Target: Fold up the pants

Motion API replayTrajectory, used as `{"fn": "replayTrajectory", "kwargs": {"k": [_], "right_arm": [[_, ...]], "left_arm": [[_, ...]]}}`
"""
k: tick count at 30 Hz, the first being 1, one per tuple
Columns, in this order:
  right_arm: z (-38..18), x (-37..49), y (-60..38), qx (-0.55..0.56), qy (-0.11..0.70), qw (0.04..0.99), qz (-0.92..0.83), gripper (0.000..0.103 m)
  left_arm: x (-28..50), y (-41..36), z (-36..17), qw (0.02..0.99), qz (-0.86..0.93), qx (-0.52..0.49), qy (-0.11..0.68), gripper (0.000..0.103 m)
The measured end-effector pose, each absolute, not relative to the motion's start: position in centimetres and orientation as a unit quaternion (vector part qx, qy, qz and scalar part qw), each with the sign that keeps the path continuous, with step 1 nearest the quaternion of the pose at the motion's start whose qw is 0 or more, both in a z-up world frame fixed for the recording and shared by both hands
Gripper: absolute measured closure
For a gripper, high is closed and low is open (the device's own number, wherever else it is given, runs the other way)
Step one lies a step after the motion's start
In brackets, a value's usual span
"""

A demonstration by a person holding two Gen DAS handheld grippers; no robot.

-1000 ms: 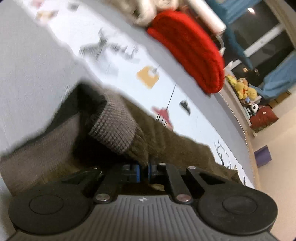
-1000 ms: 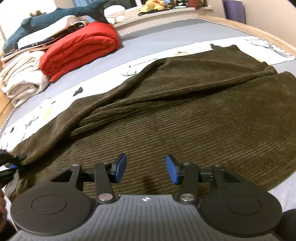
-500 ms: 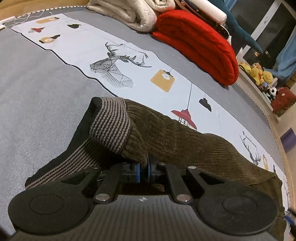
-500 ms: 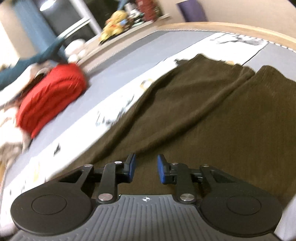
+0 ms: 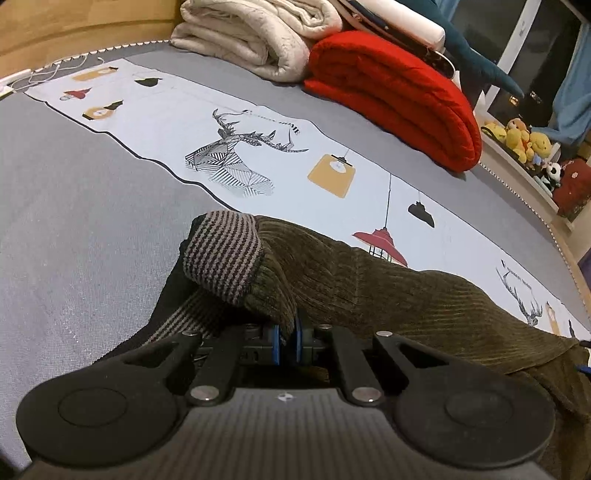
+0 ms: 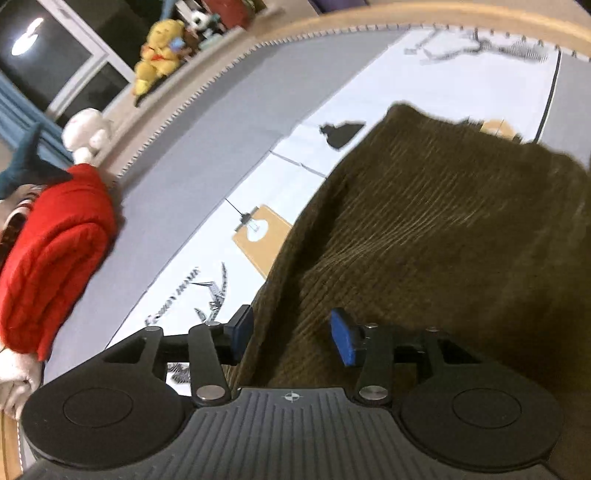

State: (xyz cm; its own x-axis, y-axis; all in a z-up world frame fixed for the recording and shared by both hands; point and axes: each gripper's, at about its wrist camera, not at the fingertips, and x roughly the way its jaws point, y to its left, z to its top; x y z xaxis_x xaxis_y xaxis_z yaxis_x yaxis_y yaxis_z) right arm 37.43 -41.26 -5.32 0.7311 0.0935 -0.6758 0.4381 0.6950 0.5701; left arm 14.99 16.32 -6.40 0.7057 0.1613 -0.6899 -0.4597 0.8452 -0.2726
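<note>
Dark olive corduroy pants (image 5: 388, 295) lie on a bed. My left gripper (image 5: 287, 341) is shut on the pants at the waist, beside the striped ribbed waistband (image 5: 223, 254), which is folded over and lifted. In the right wrist view the pants (image 6: 443, 229) spread to the right. My right gripper (image 6: 291, 334) is open just above the pants' left edge, its blue pads (image 6: 341, 341) apart with cloth between them.
The bed has a grey cover (image 5: 74, 221) with a white printed strip (image 5: 240, 155). A folded red blanket (image 5: 399, 96) and a cream blanket (image 5: 255, 33) lie at the far side. Plush toys (image 6: 159, 48) sit on a ledge beyond the bed's edge.
My right gripper has moved over the pants toward their far left edge and opened wider after narrowing. My left gripper has kept hold of the waist and the view has steadied.
</note>
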Motion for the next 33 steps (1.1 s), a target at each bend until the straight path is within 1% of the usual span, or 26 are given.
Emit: {"fn": "replayTrajectory", "kwargs": {"k": [4,8,10,11,12,14,17,21,27,30,33], "right_arm": [[-6.4,39.8,-40.7,0.383,0.36,0.844,-0.102,0.054],[-6.3,41.0,-40.4,0.374,0.362,0.848,-0.1,0.055],[-6.3,41.8,-40.2,0.361,0.369,0.851,-0.092,0.069],[-6.3,42.1,-40.1,0.352,0.375,0.853,-0.089,0.084],[-6.3,42.4,-39.9,0.344,0.381,0.854,-0.087,0.094],[-5.8,42.5,-39.8,0.331,0.389,0.855,-0.091,0.098],[-4.4,40.7,-40.6,0.363,0.356,0.856,-0.09,0.099],[-1.6,36.9,-41.2,0.368,0.329,0.865,-0.087,0.1],[3.0,24.9,-41.7,0.369,0.283,0.88,-0.101,0.1],[3.2,17.5,-41.9,0.378,0.267,0.877,-0.126,0.1],[1.1,11.6,-41.7,0.387,0.277,0.864,-0.162,0.1]], "left_arm": [[15.0,16.2,-6.4,0.899,0.172,-0.214,0.341,0.094],[15.1,16.0,-6.5,0.901,0.172,-0.206,0.341,0.094],[15.1,16.0,-6.5,0.902,0.17,-0.206,0.34,0.094],[15.1,16.1,-6.5,0.901,0.169,-0.207,0.34,0.094],[15.1,16.1,-6.5,0.901,0.168,-0.208,0.341,0.094],[15.1,16.3,-6.3,0.904,0.162,-0.206,0.338,0.095],[14.9,16.2,-5.7,0.913,0.154,-0.188,0.327,0.095],[14.0,16.4,-4.0,0.919,0.151,-0.188,0.311,0.095],[11.1,16.8,-0.4,0.904,0.179,-0.223,0.319,0.095],[9.4,15.7,0.9,0.9,0.2,-0.203,0.329,0.095],[8.3,14.8,0.4,0.89,0.224,-0.186,0.351,0.094]]}}
